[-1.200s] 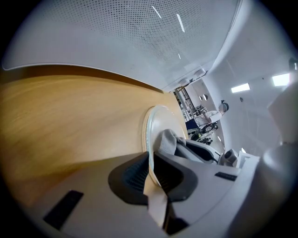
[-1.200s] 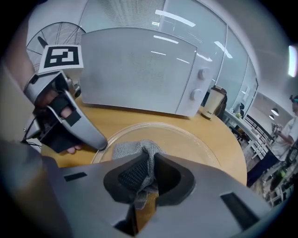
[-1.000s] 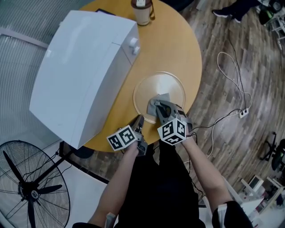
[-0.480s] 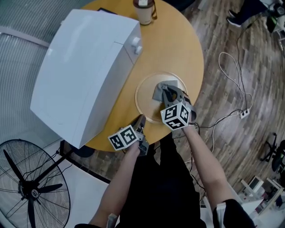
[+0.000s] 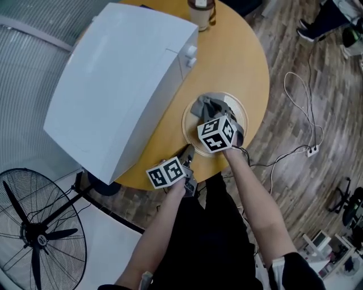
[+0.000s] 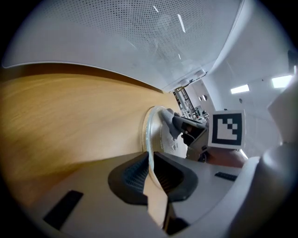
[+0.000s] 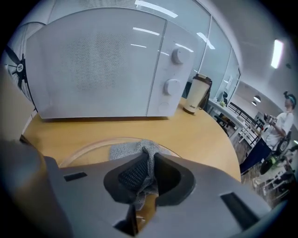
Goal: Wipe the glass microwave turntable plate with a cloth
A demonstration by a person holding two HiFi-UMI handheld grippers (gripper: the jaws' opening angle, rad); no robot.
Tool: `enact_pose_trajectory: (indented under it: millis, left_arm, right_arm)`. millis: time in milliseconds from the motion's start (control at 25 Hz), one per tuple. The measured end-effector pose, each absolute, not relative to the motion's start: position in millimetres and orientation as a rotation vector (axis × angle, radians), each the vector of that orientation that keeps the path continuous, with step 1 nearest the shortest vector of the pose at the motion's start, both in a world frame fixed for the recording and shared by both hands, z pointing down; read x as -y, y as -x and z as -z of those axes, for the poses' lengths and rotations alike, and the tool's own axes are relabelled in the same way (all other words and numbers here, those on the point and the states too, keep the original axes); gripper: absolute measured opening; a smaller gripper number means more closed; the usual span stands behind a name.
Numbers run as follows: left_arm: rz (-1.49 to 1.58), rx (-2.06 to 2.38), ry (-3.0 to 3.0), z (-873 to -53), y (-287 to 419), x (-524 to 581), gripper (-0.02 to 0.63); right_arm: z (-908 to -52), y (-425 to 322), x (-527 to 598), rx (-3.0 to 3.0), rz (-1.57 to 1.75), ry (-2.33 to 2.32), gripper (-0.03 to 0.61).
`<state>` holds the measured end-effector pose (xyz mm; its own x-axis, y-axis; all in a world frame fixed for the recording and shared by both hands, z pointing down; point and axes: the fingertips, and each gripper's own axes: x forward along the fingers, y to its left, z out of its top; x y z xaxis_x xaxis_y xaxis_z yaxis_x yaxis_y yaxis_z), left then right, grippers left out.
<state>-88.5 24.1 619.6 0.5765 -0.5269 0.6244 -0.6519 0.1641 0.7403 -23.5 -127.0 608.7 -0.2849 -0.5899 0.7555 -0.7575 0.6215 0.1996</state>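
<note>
Microwave (image 5: pixel 119 85) and glass plate (image 5: pixel 189 129) on round wooden worktop (image 5: pixel 238 51).
White microwave at left, plate just beside its front corner. Left claw (image 6: pixel 151 174) shut tight on plate's near rim. Right claw (image 7: pixel 148 169) over plate, pinching grey cloth (image 5: pixel 204 105), which lies bunched on the glass. Cup (image 5: pixel 201 11) at worktop's far edge.

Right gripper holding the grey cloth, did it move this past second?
Yes, the right gripper pushed the grey cloth across the round glass plate, near edge to far side.
</note>
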Motion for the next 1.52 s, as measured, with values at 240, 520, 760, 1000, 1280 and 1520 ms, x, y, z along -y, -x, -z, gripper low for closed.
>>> enact_pose_trajectory:
  millis: [240,520,760,1000,1280,1520]
  left_arm:
    - [-0.117,1.052,-1.485,-621,89,-24,0.028]
    - [-0.119,1.062,-1.482,-624,91,-23,0.028]
    - [-0.127,1.086,-1.480,-624,91,-23,0.026]
    - [-0.116,1.110,-1.471,-625,93,-22,0.026]
    - [-0.077,1.123,-1.464,-624,93,-20,0.034]
    - [-0.059,1.188,-1.434,-622,98,-24,0.049]
  right_arm:
    - [-609,63,90,2.066,-0.216,-0.915,0.026]
    - [-613,61,41,2.124,-0.252,-0.786,0.028]
    - [-615,32,7,2.138,-0.285,-0.684,0.035]
    - [-618,-2,-11,2.118,-0.336,-0.659,0.046]
    - [-607,-26,-18,2.139,-0.428,-0.669,0.049]
    - [-575,-48,-11,2.221,-0.457,-0.730,0.049]
